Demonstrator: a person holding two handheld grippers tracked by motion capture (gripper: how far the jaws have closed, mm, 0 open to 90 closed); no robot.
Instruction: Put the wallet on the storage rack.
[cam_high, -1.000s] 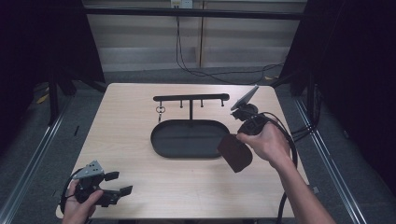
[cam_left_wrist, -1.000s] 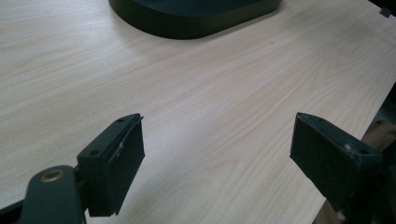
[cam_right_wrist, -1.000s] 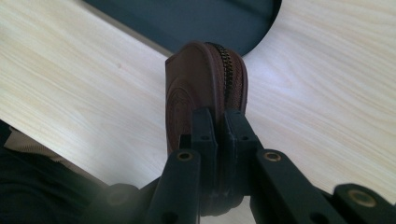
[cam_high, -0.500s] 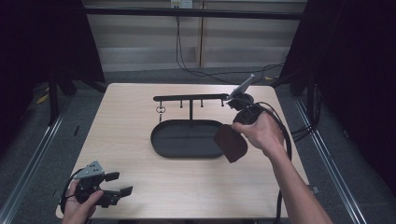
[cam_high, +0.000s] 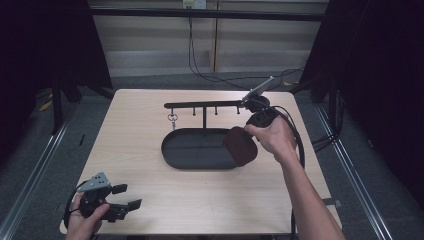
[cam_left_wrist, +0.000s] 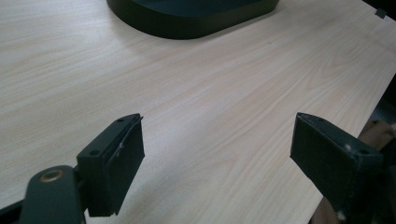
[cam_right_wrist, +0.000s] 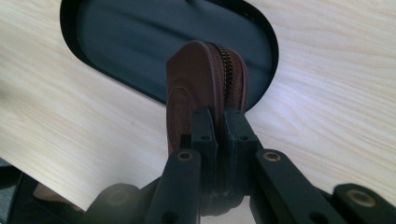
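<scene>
Brown pouch carried in over the tray's right end

The left tongs sat unmoved at the counter's near-left corner, jaws spread wide with nothing but bare wood between them in the left gripper view; the black oval tray lay mid-counter, with a black hook rack standing behind it and a small key ring hanging from 1 of its hooks; the right tongs were clenched on the brown zipped pouch, held on edge, and over the last second that pouch had shifted leftward from just off the tray's right side to overlap its right rim; I judged this the approach to setting the pouch down in the tray, with release and lowering not yet done; the pouch hung above the rim rather than resting on it, as far as the right gripper view let me tell.
</scene>
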